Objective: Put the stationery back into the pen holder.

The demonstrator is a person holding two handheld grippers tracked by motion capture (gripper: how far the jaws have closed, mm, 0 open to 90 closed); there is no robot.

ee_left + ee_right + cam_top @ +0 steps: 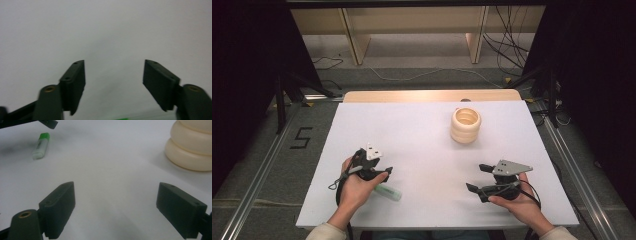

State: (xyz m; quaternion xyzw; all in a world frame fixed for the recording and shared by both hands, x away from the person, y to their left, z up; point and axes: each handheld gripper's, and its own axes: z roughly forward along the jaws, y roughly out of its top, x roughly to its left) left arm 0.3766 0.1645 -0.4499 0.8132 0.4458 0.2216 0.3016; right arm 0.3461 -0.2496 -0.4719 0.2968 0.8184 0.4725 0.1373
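A pale marker with a green cap [388, 192] lies flat on the white table [427, 150], near the front left. My left gripper [377, 167] hovers just above and behind it, open, with nothing between its jaws. In the left gripper view the left gripper [114, 82] looks down on bare table, and a green sliver of the marker [125, 118] shows at the bottom edge. My right gripper [477, 177] stands open at the front right, pointing left. In the right gripper view the right gripper [116, 205] is empty, with the marker [40, 146] far off at the upper left.
A cream ribbed cup [465, 125] stands upright at the back right of the table, and its base [192, 147] shows at the upper right of the right gripper view. Wooden shelf legs [354, 40] and cables lie on the floor beyond the table.
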